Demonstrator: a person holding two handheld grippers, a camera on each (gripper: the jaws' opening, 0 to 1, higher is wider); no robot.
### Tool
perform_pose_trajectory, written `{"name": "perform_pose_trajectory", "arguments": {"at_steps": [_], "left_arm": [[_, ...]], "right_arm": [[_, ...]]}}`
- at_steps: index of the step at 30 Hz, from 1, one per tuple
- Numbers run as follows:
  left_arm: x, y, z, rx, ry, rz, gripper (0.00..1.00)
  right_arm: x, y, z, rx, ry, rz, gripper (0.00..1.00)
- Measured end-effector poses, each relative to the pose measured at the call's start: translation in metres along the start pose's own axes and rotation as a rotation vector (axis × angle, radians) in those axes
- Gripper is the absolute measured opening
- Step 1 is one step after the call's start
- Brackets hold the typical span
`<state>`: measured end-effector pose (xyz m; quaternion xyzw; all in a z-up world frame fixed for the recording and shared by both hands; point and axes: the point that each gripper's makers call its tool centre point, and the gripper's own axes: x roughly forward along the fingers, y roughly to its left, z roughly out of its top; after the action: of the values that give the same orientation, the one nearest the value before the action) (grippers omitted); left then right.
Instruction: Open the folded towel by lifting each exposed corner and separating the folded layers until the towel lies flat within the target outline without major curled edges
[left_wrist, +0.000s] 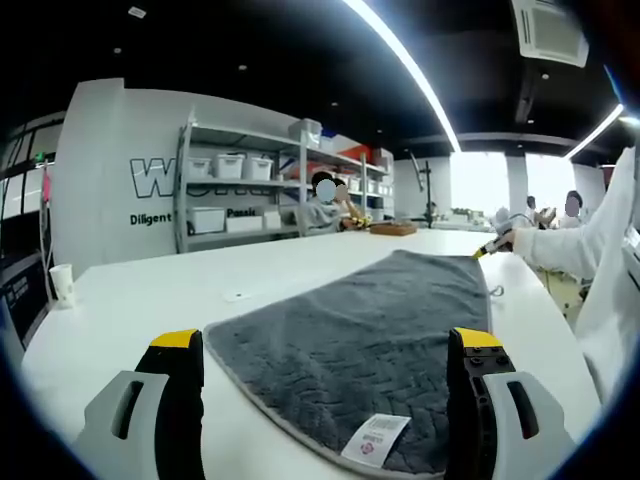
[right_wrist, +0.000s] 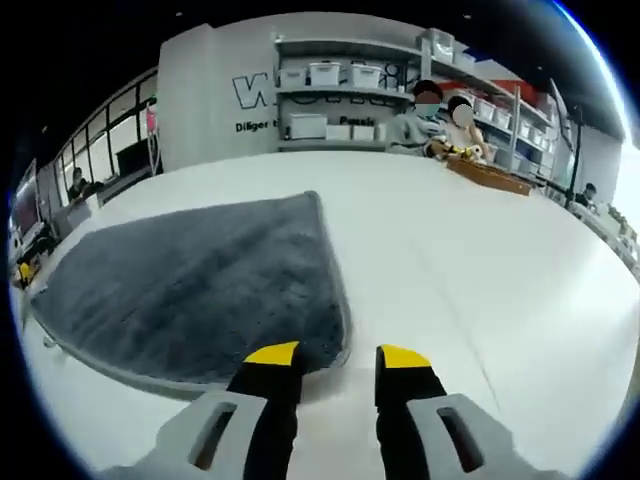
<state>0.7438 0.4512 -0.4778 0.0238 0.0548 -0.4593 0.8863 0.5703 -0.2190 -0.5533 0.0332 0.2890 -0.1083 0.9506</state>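
Left tool (left_wrist: 325, 345) open wide over grey plush towel (left_wrist: 375, 325), spread on white surface (left_wrist: 150, 295). Right tool (right_wrist: 338, 356) parted narrowly at towel's corner, gripping nothing.

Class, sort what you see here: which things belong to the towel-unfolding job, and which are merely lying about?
Belongs to the job:
grey towel
left tool
right tool
white table

Lying about:
paper cup
shelf bins
wooden tray

Large dark letters are showing on the grey wall (left_wrist: 110, 150) behind the shelving rack (left_wrist: 240, 190), cut off after "W"; beneath them smaller words are reading "Diligent". A white label (left_wrist: 375, 438) is lying at the towel's (left_wrist: 370, 340) six o'clock edge, its print too small to read.
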Motion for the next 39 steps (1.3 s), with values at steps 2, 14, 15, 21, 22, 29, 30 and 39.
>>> {"name": "perform_pose_trajectory", "arguments": {"at_steps": [2,14,15,21,22,29,30,39], "left_arm": [[0.000,0.000,0.000,-0.001,0.000,0.000,1.00],[0.000,0.001,0.000,0.000,-0.001,0.002,1.00],[0.000,0.001,0.001,0.000,-0.001,0.002,1.00],[0.000,0.000,0.001,0.001,-0.003,0.001,1.00],[0.000,0.000,0.001,0.001,-0.003,0.000,1.00],[0.000,0.001,0.000,-0.002,0.001,0.004,1.00],[0.000,0.002,-0.001,-0.002,0.002,0.004,1.00],[0.000,0.001,-0.001,-0.004,0.002,0.002,1.00]], "right_arm": [[0.000,-0.001,0.000,0.004,-0.003,-0.003,0.06],[-0.012,-0.005,-0.012,-0.036,0.027,-0.055,0.00],[-0.014,-0.005,-0.015,-0.043,0.035,-0.059,0.00],[-0.022,-0.012,-0.017,-0.046,0.012,-0.077,0.00],[-0.022,-0.016,-0.014,-0.030,-0.005,-0.082,0.00],[-0.020,-0.019,-0.023,-0.017,0.036,-0.072,0.00],[-0.023,-0.021,-0.025,-0.002,0.033,-0.086,0.00],[-0.029,-0.017,-0.027,-0.002,0.024,-0.071,0.00]]}}
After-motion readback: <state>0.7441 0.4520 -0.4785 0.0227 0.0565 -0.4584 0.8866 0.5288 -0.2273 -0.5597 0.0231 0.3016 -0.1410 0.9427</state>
